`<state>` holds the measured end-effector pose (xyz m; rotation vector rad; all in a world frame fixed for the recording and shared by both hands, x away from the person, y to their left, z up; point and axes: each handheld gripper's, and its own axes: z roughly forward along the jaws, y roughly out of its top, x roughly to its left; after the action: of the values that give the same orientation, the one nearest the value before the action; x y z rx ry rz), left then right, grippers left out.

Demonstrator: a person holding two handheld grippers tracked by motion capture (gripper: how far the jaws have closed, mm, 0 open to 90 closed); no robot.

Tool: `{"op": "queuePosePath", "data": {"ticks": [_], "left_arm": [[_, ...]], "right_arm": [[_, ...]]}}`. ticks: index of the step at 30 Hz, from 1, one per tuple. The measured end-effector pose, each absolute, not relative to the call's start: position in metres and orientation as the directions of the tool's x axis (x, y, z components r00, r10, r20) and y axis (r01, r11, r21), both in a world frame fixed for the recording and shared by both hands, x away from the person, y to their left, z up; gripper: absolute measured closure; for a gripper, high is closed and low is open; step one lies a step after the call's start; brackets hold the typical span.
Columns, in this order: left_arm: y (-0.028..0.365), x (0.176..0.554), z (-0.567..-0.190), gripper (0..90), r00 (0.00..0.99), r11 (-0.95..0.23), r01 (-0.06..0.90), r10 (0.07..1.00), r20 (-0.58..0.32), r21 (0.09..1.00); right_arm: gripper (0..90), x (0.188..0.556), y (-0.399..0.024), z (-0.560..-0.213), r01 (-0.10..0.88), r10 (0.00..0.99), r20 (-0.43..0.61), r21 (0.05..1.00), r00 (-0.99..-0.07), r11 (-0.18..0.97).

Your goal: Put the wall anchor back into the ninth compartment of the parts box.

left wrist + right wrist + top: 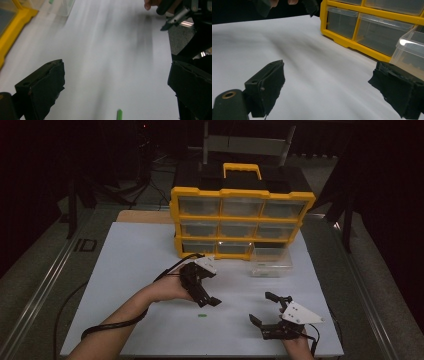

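Both my tongs are wide open, nothing held. The little green stick point(201, 315) lies toward the near edge of the surface point(135, 270), just below my left tongs point(205, 290). I'd drop straight down, straddle it crosswise, then pinch slowly.

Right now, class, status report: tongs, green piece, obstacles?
Left tongs open, above green piece. Right tongs open, empty. Piece on sheet, nothing around it.

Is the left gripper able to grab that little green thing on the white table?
Probably yes. The left gripper hovers just above the little green thing with its jaws wide open, and only bare white table lies between them. The right gripper sits off to the side.
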<state>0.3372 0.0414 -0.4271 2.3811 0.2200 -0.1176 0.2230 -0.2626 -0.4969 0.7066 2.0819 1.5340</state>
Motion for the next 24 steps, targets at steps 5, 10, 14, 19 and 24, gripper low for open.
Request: {"op": "queuePosePath", "data": {"ticks": [5,10,14,19,24], "left_arm": [[0.048,0.329,-0.442,3.7,0.979,-0.716,0.202,0.118,-0.169,0.668],[0.054,0.324,-0.459,10.2,0.976,-0.728,0.205,0.102,-0.192,0.654],[0.059,0.320,-0.473,15.7,0.975,-0.731,0.203,0.091,-0.202,0.651],[0.063,0.316,-0.485,30.7,0.978,-0.746,0.177,0.062,-0.198,0.642],[0.065,0.315,-0.495,44.7,0.983,-0.767,0.164,0.076,-0.165,0.621]], "right_arm": [[10.0,0.223,-0.263,-0.497,0.134,0.643,-0.060,0.959,-0.764,0.249],[10.0,0.223,-0.262,-0.497,0.132,0.642,-0.064,0.958,-0.764,0.253],[10.0,0.223,-0.263,-0.497,0.135,0.642,-0.060,0.959,-0.764,0.251],[10.0,0.223,-0.262,-0.497,0.135,0.641,-0.061,0.958,-0.765,0.253],[10.0,0.223,-0.263,-0.497,0.135,0.642,-0.058,0.960,-0.765,0.247]]}}
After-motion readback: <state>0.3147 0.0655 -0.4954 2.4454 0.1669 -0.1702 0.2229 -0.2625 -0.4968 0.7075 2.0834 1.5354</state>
